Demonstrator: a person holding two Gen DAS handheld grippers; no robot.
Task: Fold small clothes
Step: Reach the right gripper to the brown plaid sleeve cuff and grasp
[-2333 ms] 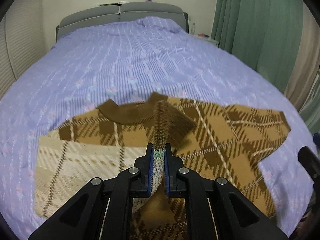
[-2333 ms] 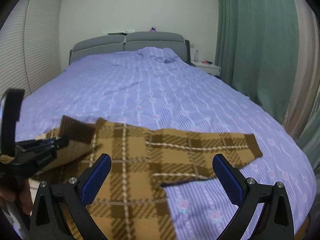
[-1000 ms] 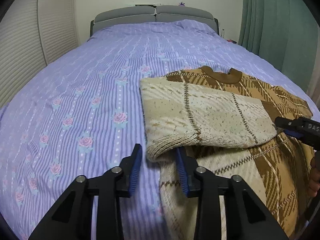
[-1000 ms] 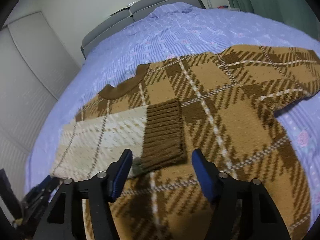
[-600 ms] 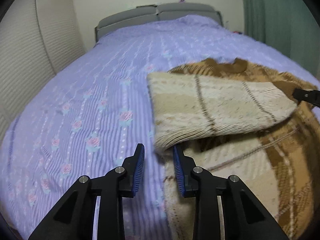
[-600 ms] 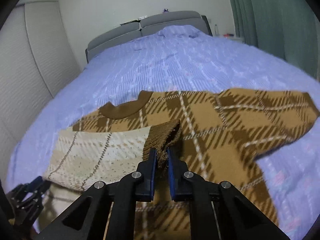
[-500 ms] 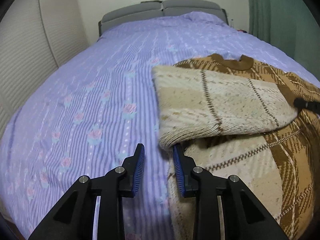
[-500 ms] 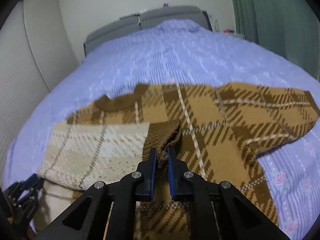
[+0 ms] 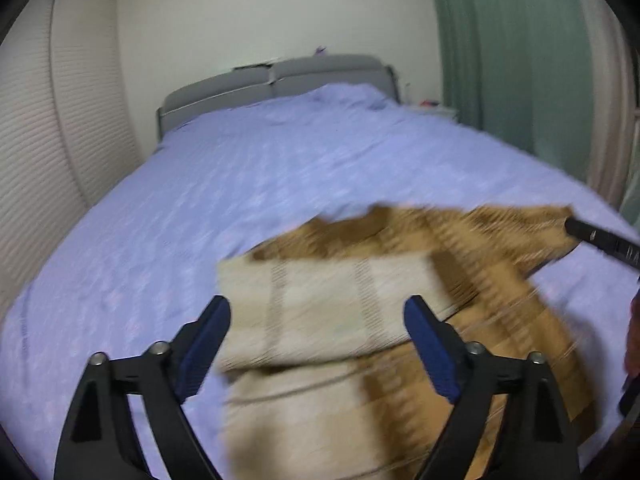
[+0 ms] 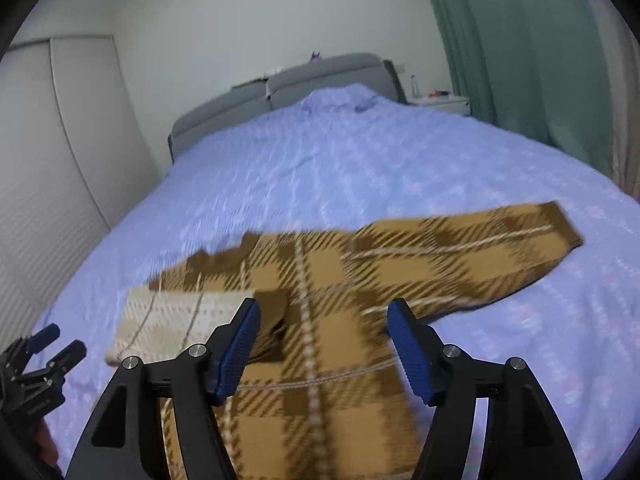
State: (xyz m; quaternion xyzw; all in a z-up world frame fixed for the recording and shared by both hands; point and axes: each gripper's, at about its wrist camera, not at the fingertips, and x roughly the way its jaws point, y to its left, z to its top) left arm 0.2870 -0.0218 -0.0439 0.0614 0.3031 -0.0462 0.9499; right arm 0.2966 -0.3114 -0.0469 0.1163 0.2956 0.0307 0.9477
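Observation:
A brown and tan plaid sweater (image 10: 320, 320) lies flat on the purple bedspread (image 10: 360, 168). Its left sleeve (image 9: 332, 312) is folded across the body, pale inside showing, and the dark cuff (image 10: 276, 308) rests near the middle. The right sleeve (image 10: 500, 240) stretches out to the right. My left gripper (image 9: 316, 344) hovers above the folded sleeve with jaws opening wide and nothing between them. My right gripper (image 10: 324, 344) hangs over the sweater's body beside the cuff, its jaws also opening and holding nothing. The left gripper (image 10: 44, 352) also shows at the right wrist view's lower left.
The bed has a grey headboard (image 9: 276, 80) at the far end. Green curtains (image 10: 520, 48) hang on the right, a ribbed wardrobe wall (image 9: 60, 152) stands on the left, and a small nightstand (image 10: 440, 102) sits by the headboard. A hand (image 9: 632, 340) shows at the right edge.
Both grippers let go of the folded sleeve, the right releasing the cuff, opened wide, and rose back from the sweater. The sleeve now lies across the sweater's body.

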